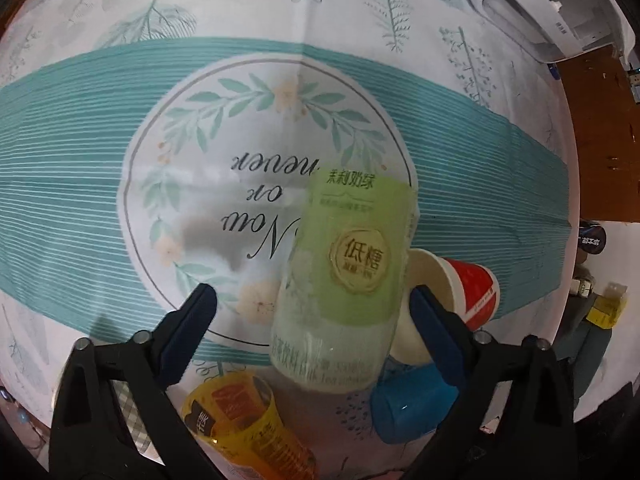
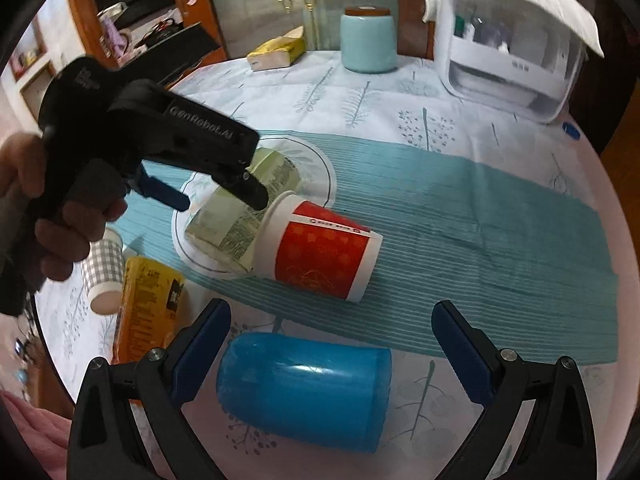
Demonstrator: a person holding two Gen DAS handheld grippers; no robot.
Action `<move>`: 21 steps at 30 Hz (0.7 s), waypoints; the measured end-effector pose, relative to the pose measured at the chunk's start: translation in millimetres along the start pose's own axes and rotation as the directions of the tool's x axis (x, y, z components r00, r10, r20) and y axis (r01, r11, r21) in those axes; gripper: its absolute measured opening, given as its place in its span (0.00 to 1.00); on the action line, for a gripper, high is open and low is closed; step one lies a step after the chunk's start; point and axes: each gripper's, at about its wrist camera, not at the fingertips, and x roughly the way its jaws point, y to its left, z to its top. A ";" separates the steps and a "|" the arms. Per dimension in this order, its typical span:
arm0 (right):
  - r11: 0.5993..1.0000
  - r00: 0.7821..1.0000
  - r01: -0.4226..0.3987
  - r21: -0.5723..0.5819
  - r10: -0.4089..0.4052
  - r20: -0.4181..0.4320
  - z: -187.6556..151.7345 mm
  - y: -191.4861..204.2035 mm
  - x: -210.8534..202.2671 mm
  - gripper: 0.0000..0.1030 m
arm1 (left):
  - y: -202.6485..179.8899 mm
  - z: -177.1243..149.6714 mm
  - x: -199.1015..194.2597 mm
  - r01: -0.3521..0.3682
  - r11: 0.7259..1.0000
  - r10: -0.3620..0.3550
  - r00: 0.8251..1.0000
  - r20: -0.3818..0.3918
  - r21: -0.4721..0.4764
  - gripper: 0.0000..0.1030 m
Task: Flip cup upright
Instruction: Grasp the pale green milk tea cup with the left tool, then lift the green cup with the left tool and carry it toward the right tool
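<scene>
Your left gripper [image 1: 312,312], jaws spread, is straddling the green cup [image 1: 344,280] lying on its side, long axis running near to far. Your right gripper [image 2: 332,344], also spread, is hovering over the blue cup [image 2: 304,390], toppled crosswise.

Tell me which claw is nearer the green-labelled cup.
Left. The left claw is open with the green-labelled cup between its fingers. The right claw is open over the blue cup, farther from it.

At twelve o'clock a pale blue jar [image 2: 368,42] stands on the leaf-print tablecloth [image 2: 460,208]. A white appliance [image 2: 508,60] sits at one o'clock, a yellow tissue pack [image 2: 277,53] at eleven.
</scene>
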 end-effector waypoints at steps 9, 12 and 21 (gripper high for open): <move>0.999 0.999 0.039 0.026 -0.039 -0.035 2.0 -14.0 15.7 0.99 | -10.0 -0.4 9.2 0.011 0.999 -0.010 1.000 -0.022 0.049 0.59; 0.999 0.999 0.044 0.022 -0.044 -0.026 2.3 -9.7 10.4 0.99 | -13.5 -4.8 -1.4 0.010 0.998 -0.010 1.000 0.007 0.066 0.59; 0.996 0.995 0.088 -0.010 -0.087 0.040 -4.5 24.3 -28.5 0.99 | -8.8 -48.5 -68.2 0.047 0.994 -0.057 0.993 0.105 0.098 0.59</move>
